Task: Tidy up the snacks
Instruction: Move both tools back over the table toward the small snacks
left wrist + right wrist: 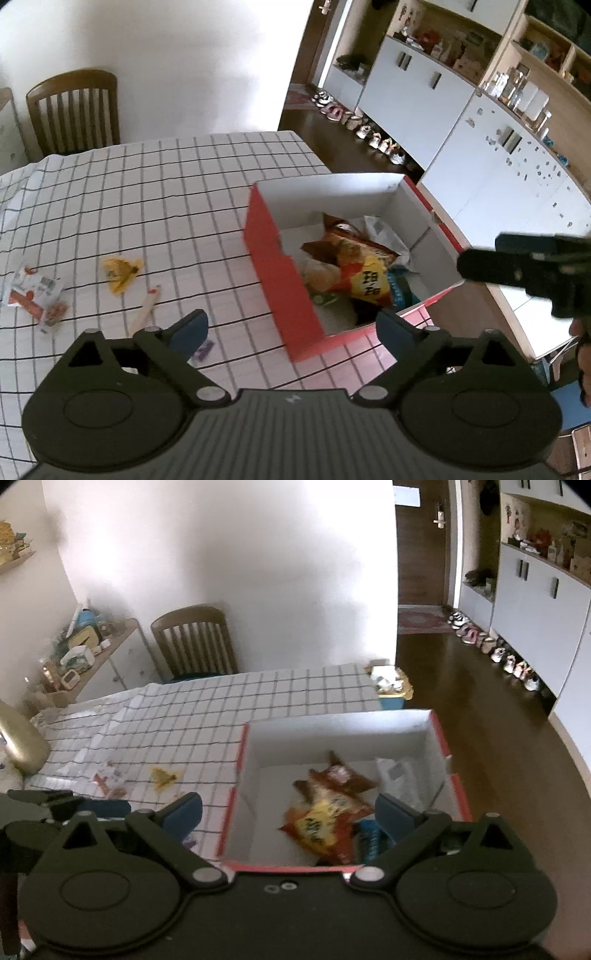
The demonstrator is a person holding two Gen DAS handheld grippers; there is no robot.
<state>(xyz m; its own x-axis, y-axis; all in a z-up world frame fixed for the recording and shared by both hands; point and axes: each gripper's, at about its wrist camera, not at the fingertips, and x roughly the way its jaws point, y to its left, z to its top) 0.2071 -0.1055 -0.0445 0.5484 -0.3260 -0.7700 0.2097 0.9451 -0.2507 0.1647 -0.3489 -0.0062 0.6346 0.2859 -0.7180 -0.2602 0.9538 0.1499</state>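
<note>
A dining room, a checked tablecloth [155,192] over the table, a wooden chair [74,110] at the far end and a row of shoes along the cupboards beyond. On the right side of the cloth sits the red box [280,280], open-topped and white inside, and it already holds a heap of snacks: an orange chip bag [354,266] on top, a white packet [384,236] behind it, something blue tucked at the near corner.

Both tools are up above the table and both are empty. The left gripper [291,332] has its fingers spread wide, nothing between them, hanging over the box's near left corner. The right gripper [288,812] is just as wide, over the box itself, with the chip bag showing in the gap below but not touched.

Left to collect, out on the cloth to the left of the box: a yellow wrapper [120,273], a red and white packet [33,295], a pale stick snack [146,310], and a small purple piece [203,349] half hidden behind the left finger (hard to say what it is from here).

Now the risks. The box stands very close to the table's right edge, so a nudge from either tool could push it toward the drop. The loose wrappers look flat and light; fingers coming in too steeply would likely pinch cloth with them, or skate the wrapper away. And with both grippers crowding the same box, a careless crossing could knock them together.
</note>
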